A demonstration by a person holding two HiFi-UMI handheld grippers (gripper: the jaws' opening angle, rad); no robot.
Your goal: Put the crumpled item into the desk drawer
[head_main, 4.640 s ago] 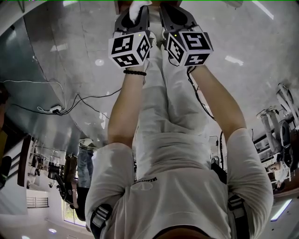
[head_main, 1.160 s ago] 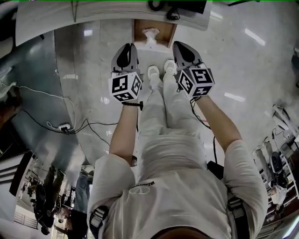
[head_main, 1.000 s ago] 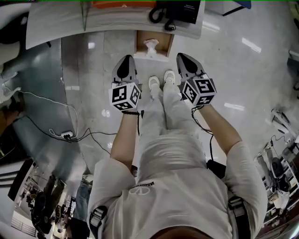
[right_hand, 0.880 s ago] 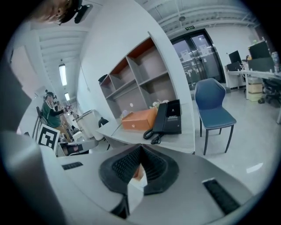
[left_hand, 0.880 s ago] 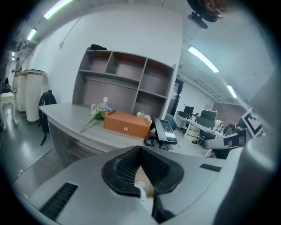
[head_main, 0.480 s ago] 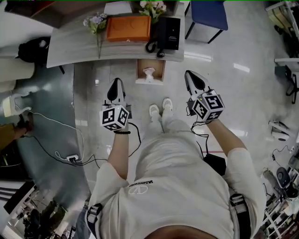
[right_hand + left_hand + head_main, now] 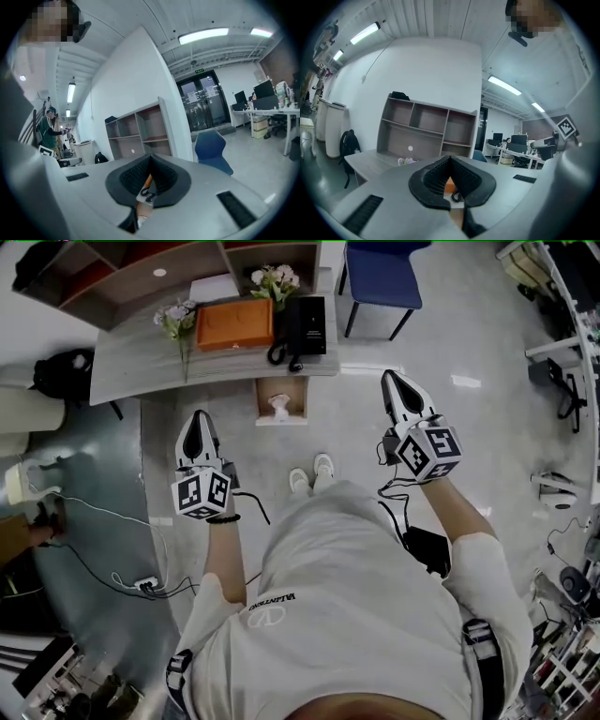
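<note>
Crumpled item [image 7: 279,407] is in neither gripper. Nearest the head camera are the person's pale shirt [image 7: 347,615] and both forearms, stretched forward. The left gripper [image 7: 198,420] is out over the grey floor [image 7: 487,427], its marker cube [image 7: 202,495] just above the wrist; in the left gripper view its jaws [image 7: 450,159] are clenched, the ribbed pads meeting at the tip. The right gripper [image 7: 394,386] is on the other side of the body, well apart from the left, and the right gripper view shows its jaws [image 7: 150,157] pressed together in the same way. Between the arms, further down, stand the person's white shoes [image 7: 311,474]. Just beyond the shoes the desk drawer [image 7: 263,401] stands pulled out, and the white crumpled item lies inside it. Behind the drawer runs the grey desk [image 7: 131,367], which carries an orange box [image 7: 234,324], a black telephone [image 7: 302,326] beside it and two small bunches of flowers [image 7: 272,279]. Farthest off are a wooden shelf unit [image 7: 141,273] and a blue chair [image 7: 380,273].
</note>
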